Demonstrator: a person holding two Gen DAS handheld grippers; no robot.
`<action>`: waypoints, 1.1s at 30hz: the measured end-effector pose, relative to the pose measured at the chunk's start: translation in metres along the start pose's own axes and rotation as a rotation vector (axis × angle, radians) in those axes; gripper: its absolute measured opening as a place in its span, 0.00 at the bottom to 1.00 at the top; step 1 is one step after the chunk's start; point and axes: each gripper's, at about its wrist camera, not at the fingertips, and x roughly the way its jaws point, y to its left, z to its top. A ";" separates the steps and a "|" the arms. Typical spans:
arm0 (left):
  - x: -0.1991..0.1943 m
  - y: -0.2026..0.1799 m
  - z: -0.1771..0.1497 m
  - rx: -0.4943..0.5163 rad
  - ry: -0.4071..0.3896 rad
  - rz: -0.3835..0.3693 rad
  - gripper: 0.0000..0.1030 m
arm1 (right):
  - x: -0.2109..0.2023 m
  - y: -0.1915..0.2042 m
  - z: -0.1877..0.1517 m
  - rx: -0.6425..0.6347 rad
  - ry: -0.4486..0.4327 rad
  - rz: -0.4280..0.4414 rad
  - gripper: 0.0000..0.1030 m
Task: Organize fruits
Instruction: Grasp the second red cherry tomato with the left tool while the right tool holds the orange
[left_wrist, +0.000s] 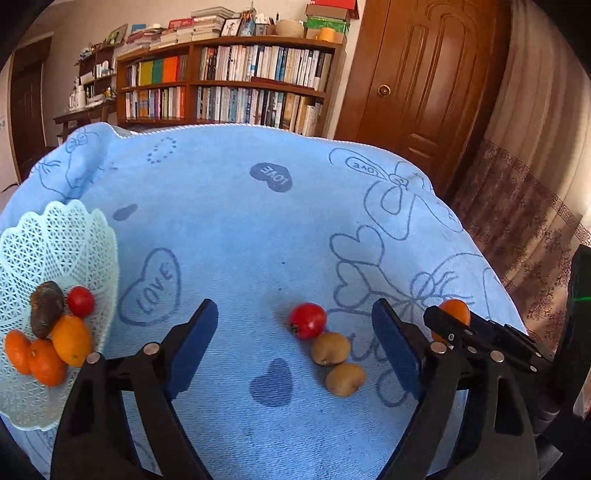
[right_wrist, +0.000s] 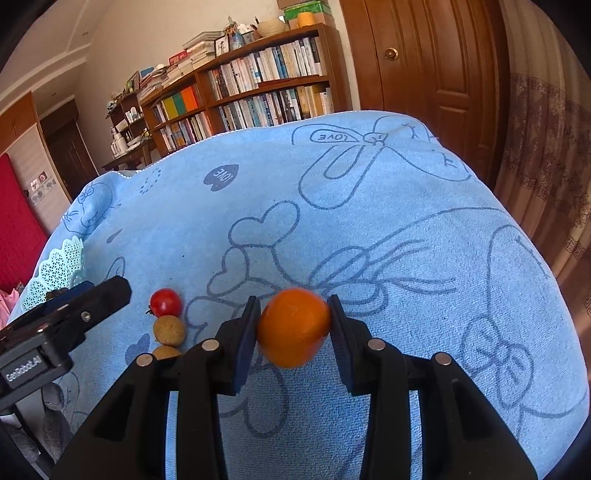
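The right hand-held gripper (right_wrist: 292, 326) is clamped on an orange (right_wrist: 293, 326) just above the blue cloth; the left hand-held gripper (left_wrist: 295, 341) hangs with jaws apart. I'd carry it level to the basket (left_wrist: 70, 236) and let go low among the fruit there

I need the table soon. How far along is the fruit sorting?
Five fruits already sit in the white basket. The right gripper is shut on an orange. Left on the blue towel: a red tomato and two brown fruits. The left gripper is open, holding nothing.
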 end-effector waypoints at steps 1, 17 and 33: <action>0.007 -0.001 0.001 -0.005 0.021 -0.014 0.75 | 0.000 -0.001 0.000 0.004 0.001 0.002 0.37; 0.059 -0.001 -0.003 -0.038 0.147 -0.051 0.30 | 0.002 -0.002 0.000 0.013 0.010 0.013 0.37; 0.013 0.007 -0.001 -0.030 0.010 0.010 0.28 | 0.001 -0.001 -0.001 0.013 -0.004 0.018 0.37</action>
